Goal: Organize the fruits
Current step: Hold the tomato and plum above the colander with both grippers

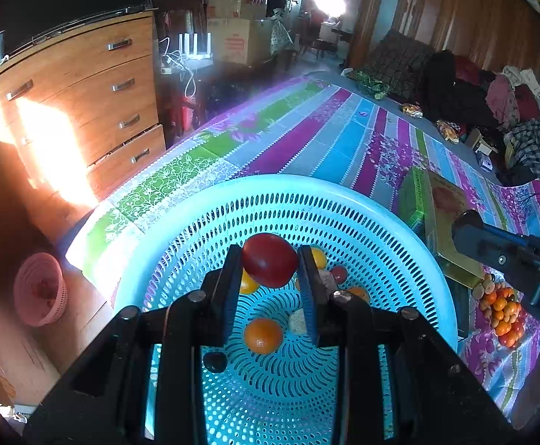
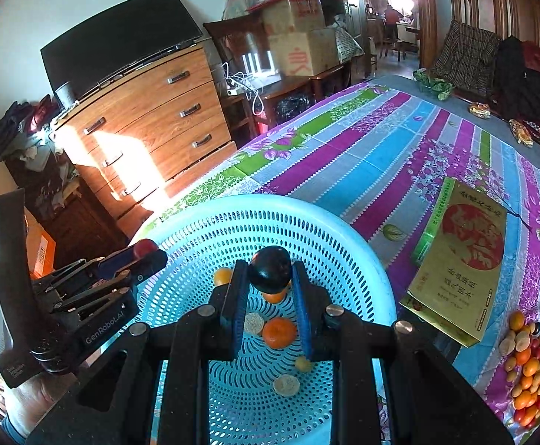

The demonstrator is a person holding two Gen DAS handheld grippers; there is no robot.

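Observation:
My left gripper (image 1: 270, 265) is shut on a red fruit (image 1: 269, 259) and holds it above the light blue perforated basket (image 1: 399, 230). Several fruits lie in the basket, among them an orange (image 1: 263, 335) and a dark one (image 1: 215, 361). My right gripper (image 2: 270, 274) is shut on a dark round fruit (image 2: 270, 269) above the same basket (image 2: 344, 233), where an orange (image 2: 279, 332) and pale pieces lie. The left gripper (image 2: 142, 256) with its red fruit shows at the left of the right wrist view. A pile of small fruits (image 2: 529, 367) lies on the striped cloth at the right.
A gold and green box (image 2: 463, 256) lies on the striped cloth (image 2: 362, 148) beside the basket. A wooden chest of drawers (image 2: 147, 126) stands at the left. A pink basket (image 1: 40, 289) sits on a lower surface at the left. Clothes are heaped at the far right.

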